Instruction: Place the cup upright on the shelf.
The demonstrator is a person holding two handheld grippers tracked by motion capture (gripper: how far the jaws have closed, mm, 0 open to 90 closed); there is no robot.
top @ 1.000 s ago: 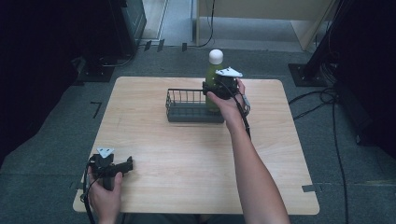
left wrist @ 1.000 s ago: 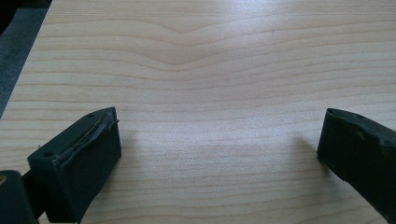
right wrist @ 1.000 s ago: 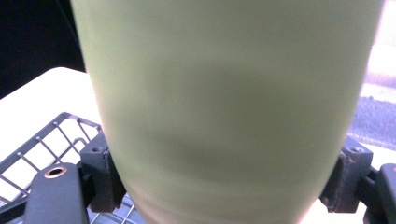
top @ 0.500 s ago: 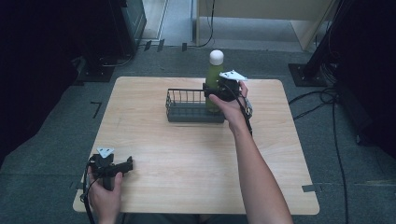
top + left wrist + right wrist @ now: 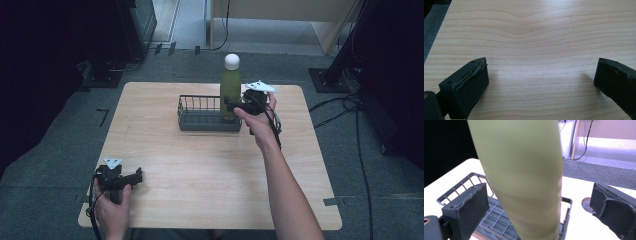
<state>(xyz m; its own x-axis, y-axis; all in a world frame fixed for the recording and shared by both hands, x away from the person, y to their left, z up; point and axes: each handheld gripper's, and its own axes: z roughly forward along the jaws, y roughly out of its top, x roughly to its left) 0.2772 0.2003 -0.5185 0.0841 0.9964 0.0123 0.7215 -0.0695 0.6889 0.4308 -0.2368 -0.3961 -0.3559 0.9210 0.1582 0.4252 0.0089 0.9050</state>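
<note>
The green bottle (image 5: 230, 92) with its white round cap (image 5: 231, 61) stands upright in the right end of the dark wire basket (image 5: 200, 114), which sits toward the far side of the wooden table (image 5: 210, 165). In the high view the right gripper (image 5: 231, 106) is level with the lower half of the bottle, reaching in from the right with the person's hand (image 5: 257, 117) behind it. The left gripper (image 5: 136, 176) rests low at the near left corner of the table, well apart from the basket.

In the left gripper view the two black jaws stand wide apart over bare wood grain, with nothing between them.

In the right gripper view the green bottle (image 5: 524, 177) rises between the jaws, which are spread wide: the left pad (image 5: 471, 207) is close to the bottle's side and the right pad (image 5: 614, 212) is clearly off it, so nothing is clamped. The bottle leans a little in this picture, which may be only the tilt of the camera. The wire basket (image 5: 484, 217) shows below, its rim running under the bottle's base.

The step in hand looks like releasing the bottle or taking hold of it in the basket; I cannot tell which. Either way, the gripper should travel straight along its own line, jaws kept wide and level, so that the nearer pad does not brush the bottle and tip it over the low rim.
</note>
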